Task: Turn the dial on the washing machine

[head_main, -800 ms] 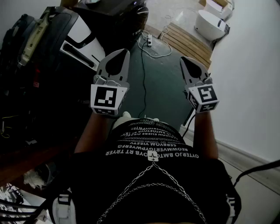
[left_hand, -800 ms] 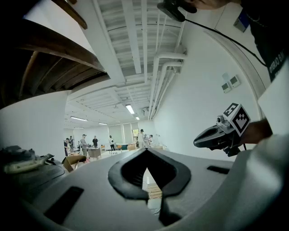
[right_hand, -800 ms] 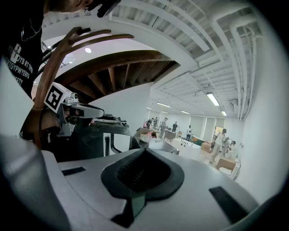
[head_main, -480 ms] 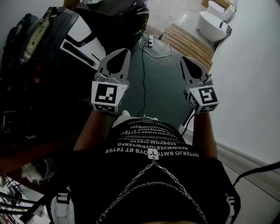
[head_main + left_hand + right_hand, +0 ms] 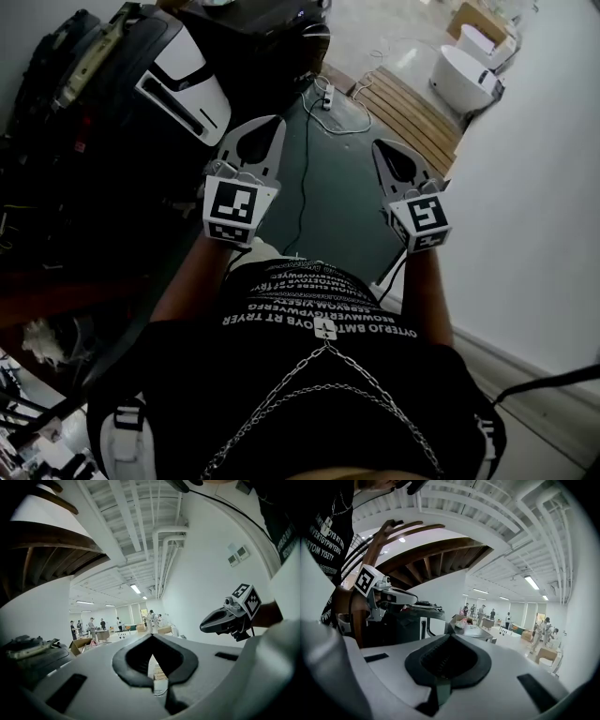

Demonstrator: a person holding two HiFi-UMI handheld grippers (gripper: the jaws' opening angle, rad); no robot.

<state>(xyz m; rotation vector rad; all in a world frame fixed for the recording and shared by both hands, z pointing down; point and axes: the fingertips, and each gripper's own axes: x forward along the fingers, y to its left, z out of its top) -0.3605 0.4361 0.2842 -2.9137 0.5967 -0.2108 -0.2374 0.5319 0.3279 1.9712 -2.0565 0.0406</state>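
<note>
Two grippers are held out above one black cable point(image 5: 306, 159) on the floor: the left gripper point(image 5: 273, 122) just left of the cable, the right gripper point(image 5: 379, 146) to its right. Both have their jaws pressed together on nothing. One power strip point(image 5: 324, 91) lies at the cable's far end, with one slatted wooden board point(image 5: 410, 108) to its right. Left of the cable stands one white-fronted machine point(image 5: 183, 80). I cannot tell whether it is the washing machine, or where the dial is.
</note>
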